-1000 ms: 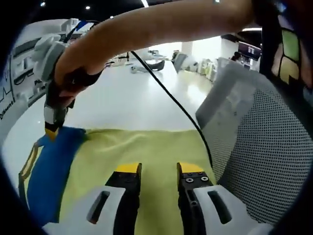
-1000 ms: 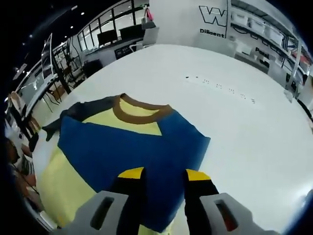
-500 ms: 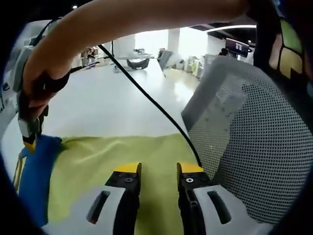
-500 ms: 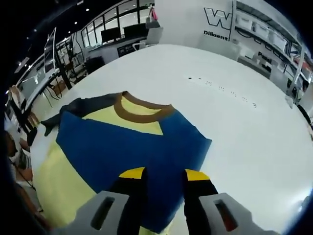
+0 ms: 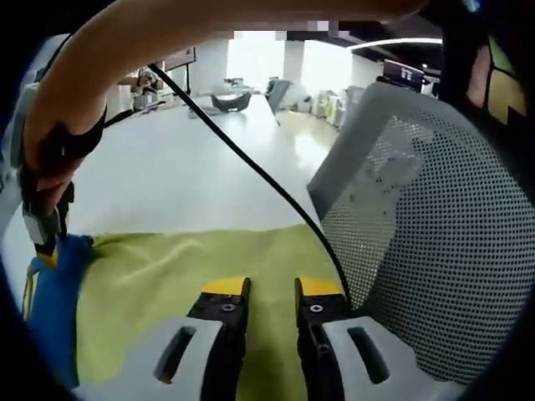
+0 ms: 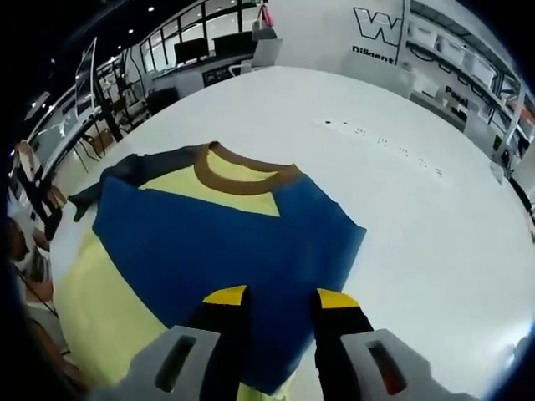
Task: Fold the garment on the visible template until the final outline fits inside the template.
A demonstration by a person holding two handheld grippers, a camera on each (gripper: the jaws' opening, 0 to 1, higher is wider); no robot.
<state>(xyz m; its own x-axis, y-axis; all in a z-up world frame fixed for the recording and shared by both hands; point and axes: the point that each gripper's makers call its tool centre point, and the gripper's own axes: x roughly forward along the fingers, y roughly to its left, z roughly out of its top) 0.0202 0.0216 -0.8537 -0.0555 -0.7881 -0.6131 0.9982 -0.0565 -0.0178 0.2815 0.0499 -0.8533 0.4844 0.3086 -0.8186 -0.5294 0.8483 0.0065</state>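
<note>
A yellow-green garment [image 5: 184,267] lies flat on the white table [image 5: 184,175]. My left gripper [image 5: 272,288] hovers low over its yellow cloth with the jaws a small gap apart and nothing clamped between them. At the far left my right gripper [image 5: 42,242], held in a person's hand, touches the edge of the blue part [image 5: 52,301]. In the right gripper view the garment's blue panel [image 6: 226,242] lies folded over the yellow body, with a brown collar [image 6: 242,177] at the far end. My right gripper [image 6: 280,296] is open just above the blue panel's near edge.
A grey mesh chair back [image 5: 418,251] stands close on the right. A black cable [image 5: 251,167] runs from the hand down across the table. The person's arm [image 5: 167,33] spans the top. Bare table [image 6: 418,217] lies right of the garment, with small dark marks [image 6: 376,138].
My left gripper's jaws have drawn a little closer together, and its view has swung right toward the chair. The right gripper stays over the blue panel with jaws unchanged.
</note>
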